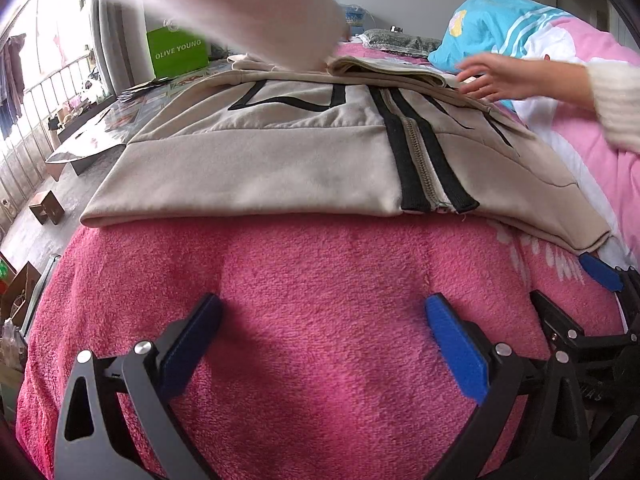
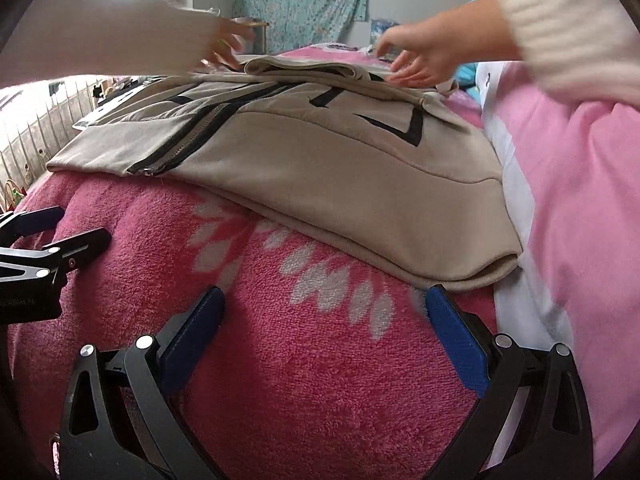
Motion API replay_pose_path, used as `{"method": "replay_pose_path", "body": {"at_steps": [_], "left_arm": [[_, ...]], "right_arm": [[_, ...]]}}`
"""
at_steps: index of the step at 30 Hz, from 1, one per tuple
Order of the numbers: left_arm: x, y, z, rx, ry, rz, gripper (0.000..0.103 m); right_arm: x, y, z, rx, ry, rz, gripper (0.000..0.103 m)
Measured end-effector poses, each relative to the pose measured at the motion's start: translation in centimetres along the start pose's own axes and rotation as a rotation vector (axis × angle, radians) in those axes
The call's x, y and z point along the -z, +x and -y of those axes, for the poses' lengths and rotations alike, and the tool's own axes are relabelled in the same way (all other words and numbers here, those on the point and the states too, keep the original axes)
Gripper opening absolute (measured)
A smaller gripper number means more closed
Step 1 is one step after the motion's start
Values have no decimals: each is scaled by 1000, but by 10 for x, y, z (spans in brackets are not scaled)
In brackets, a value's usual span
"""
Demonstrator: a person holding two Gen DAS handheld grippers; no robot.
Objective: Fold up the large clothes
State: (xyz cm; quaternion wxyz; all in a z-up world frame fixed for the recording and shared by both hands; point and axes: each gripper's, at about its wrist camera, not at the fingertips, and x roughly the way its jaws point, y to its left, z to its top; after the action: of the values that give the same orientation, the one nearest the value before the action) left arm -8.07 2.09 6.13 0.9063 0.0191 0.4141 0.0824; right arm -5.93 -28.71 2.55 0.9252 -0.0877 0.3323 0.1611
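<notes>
A beige zip-up jacket (image 1: 280,152) (image 2: 320,152) with black stripes lies flat on a pink fleece blanket (image 1: 320,300) (image 2: 320,340), its far part folded over. Bare hands (image 1: 504,80) (image 2: 424,56) in white knit sleeves touch that far fold. My left gripper (image 1: 324,316) rests open on the blanket, just short of the jacket's hem, nothing between its blue pads. Likewise my right gripper (image 2: 324,312) lies open on the blanket, its right pad (image 2: 456,336) next to the jacket's near corner. Each gripper shows at the edge of the other's view.
A light pink and white quilt (image 2: 580,200) and a blue pillow (image 1: 492,24) are bunched to the right. Left of the bed lie a floor with small boxes (image 1: 46,208), a green bag (image 1: 178,50) and a railing by the window (image 1: 24,136).
</notes>
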Motion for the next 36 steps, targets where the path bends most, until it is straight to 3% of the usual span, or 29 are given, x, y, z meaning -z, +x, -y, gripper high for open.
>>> {"method": "replay_pose_path", "body": {"at_steps": [36], "left_arm": [[1,0,4,-11,8,4,99]], "right_arm": [[0,-1,-3,14,-3,22,96]]}}
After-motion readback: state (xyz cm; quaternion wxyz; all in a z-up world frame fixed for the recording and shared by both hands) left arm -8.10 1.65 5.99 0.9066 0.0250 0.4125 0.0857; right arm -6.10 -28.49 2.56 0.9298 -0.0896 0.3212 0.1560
